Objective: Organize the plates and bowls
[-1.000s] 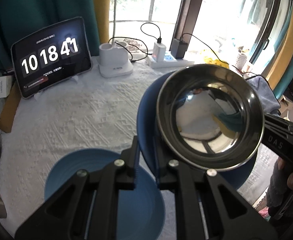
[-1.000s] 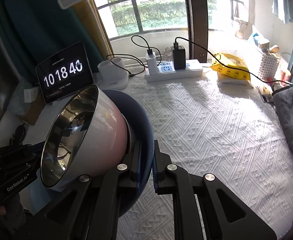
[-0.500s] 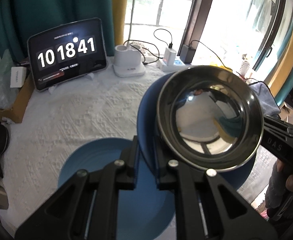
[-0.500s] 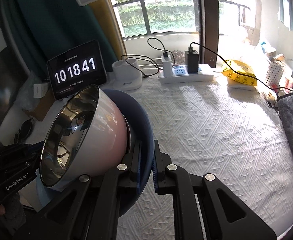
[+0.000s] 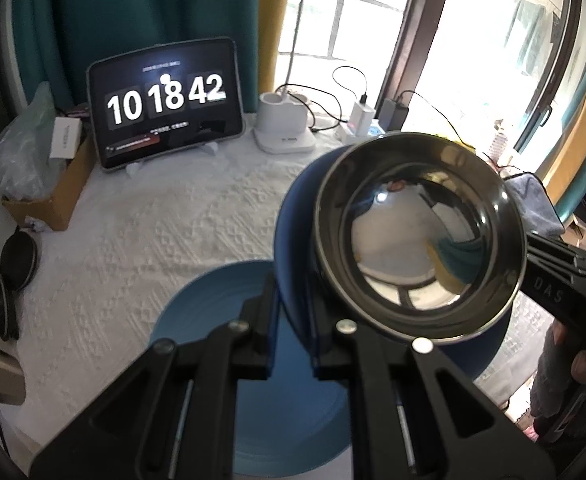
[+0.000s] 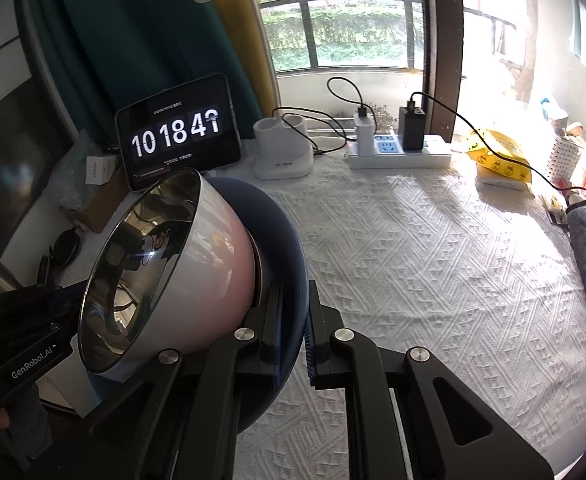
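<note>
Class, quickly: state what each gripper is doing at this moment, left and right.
Left gripper: shut on the dark blue plate, which carries the steel bowl.
Right gripper: shut on the same plate's rim.

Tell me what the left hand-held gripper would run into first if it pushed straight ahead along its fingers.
The left hand-held gripper is already clamped on the dark blue plate carrying the steel bowl. Straight ahead and below lies the lighter blue plate on the white tablecloth; it would probably meet that first, though depth is unclear.

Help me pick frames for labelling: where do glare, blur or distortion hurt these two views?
Left wrist view: window blown out white, tablet digits and tablecloth motion-blurred, steel bowl mirrors the room. Right wrist view: sharper, sun patches wash out the tablecloth's far right, fisheye bends the window frame.
</note>
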`<state>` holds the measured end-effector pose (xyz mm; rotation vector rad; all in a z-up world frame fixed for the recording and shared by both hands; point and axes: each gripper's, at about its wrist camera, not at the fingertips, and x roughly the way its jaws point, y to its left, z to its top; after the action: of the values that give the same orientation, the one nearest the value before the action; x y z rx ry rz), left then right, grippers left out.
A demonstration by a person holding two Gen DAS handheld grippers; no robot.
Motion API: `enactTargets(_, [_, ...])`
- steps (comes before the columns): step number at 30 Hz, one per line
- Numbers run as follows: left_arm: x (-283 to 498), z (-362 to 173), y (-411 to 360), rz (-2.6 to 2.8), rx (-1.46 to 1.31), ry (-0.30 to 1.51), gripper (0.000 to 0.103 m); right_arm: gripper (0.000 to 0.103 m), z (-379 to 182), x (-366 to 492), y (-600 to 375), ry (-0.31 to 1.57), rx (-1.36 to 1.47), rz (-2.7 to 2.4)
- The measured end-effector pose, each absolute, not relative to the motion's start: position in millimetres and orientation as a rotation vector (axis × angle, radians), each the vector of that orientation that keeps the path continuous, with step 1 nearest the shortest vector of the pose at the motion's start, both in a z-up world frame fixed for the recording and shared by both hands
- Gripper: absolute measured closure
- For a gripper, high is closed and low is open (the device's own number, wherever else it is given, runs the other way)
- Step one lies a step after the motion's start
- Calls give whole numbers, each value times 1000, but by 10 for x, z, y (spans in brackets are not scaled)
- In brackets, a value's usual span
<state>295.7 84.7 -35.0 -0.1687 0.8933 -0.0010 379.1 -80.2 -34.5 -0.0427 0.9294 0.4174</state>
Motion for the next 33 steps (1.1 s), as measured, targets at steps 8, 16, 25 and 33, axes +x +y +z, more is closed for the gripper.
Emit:
enactTargets(8, [2808,-370,1027,31,-177,895,92,91,-364,3725,-605,933,-56,450])
enactTargets(16, [2682,-449,1200,61,-188,907,92,91,-455,3652,-395,948,-72,484])
enactTargets(25, [2623,-563,1327,87,-192,937,92,91,-634,3591,-232,980,-87,507])
enactTargets(33, [2583,-637,1424,116,-195,949,93,90,-791,3556,-107,1008,-94,522])
